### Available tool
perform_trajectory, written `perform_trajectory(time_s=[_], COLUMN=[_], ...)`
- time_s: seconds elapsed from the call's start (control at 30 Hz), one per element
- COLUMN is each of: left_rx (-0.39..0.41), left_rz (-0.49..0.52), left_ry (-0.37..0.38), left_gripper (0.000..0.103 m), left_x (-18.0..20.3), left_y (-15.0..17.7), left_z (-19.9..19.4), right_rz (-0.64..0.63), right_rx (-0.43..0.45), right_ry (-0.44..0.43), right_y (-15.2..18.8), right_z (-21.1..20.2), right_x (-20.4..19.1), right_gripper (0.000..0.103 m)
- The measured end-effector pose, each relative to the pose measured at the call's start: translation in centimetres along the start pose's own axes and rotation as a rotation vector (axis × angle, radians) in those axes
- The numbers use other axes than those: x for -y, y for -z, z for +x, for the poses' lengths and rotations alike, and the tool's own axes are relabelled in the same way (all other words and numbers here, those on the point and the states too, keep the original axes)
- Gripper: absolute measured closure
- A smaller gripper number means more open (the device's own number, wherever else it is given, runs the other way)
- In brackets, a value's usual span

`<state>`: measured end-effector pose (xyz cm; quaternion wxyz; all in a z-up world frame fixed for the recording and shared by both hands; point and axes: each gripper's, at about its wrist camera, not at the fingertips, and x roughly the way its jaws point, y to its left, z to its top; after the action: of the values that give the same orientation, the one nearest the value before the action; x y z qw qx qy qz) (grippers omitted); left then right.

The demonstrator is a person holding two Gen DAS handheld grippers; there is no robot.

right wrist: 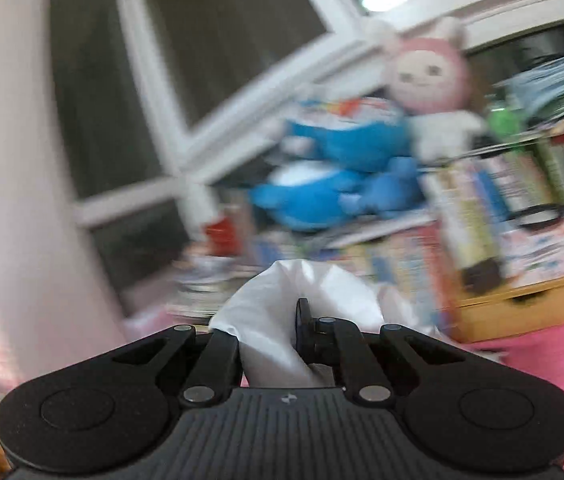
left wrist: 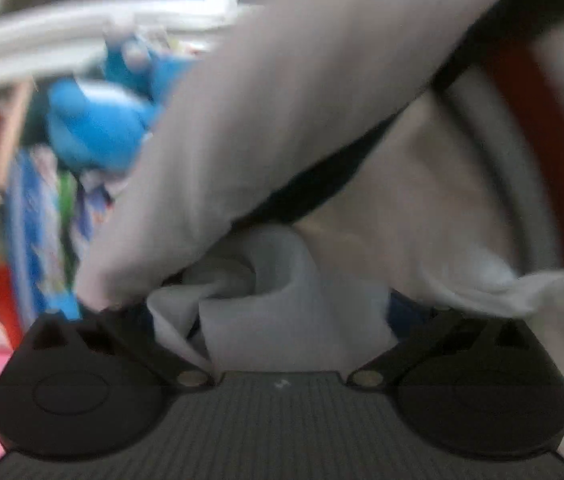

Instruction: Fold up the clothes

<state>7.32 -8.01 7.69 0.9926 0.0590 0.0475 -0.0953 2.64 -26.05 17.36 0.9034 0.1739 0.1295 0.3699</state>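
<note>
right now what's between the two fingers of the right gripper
A bunched fold of the white garment sits between them in the right wrist view; the right gripper is shut on it, with cloth bulging out above the fingers.

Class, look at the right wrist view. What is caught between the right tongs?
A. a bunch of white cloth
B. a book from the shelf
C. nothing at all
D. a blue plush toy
A: in the right wrist view the right tongs are drawn close together on a bunch of white cloth; the blue plush toy sits far behind.
</note>
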Motion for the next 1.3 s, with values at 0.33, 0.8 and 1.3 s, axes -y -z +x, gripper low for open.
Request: perform_trajectory(time_s=[0.33, 0.8, 1.3], left_rx=[-0.115, -0.07, -0.295], left_rz=[0.143, 0.022, -0.003], left_ry=[-0.105, 0.336, 0.024], left_gripper=[0.0, 0.0, 0.0], left_x=[2.4, 2.0, 5.9], left_y=[2.1, 2.3, 1.0], left_z=[0.2, -9.2, 6.2], right_rz=[0.079, 0.052, 0.238], right_rx=[-0.055, -0.162, 0.024], right_ry=[0.355, 0.758, 0.202], right_y=[2.2, 12.0, 8.5], right_z=[-3.9, -6.2, -10.7], right_x=[3.9, 9.4, 5.5], right_gripper=[0.088, 0.054, 0.093])
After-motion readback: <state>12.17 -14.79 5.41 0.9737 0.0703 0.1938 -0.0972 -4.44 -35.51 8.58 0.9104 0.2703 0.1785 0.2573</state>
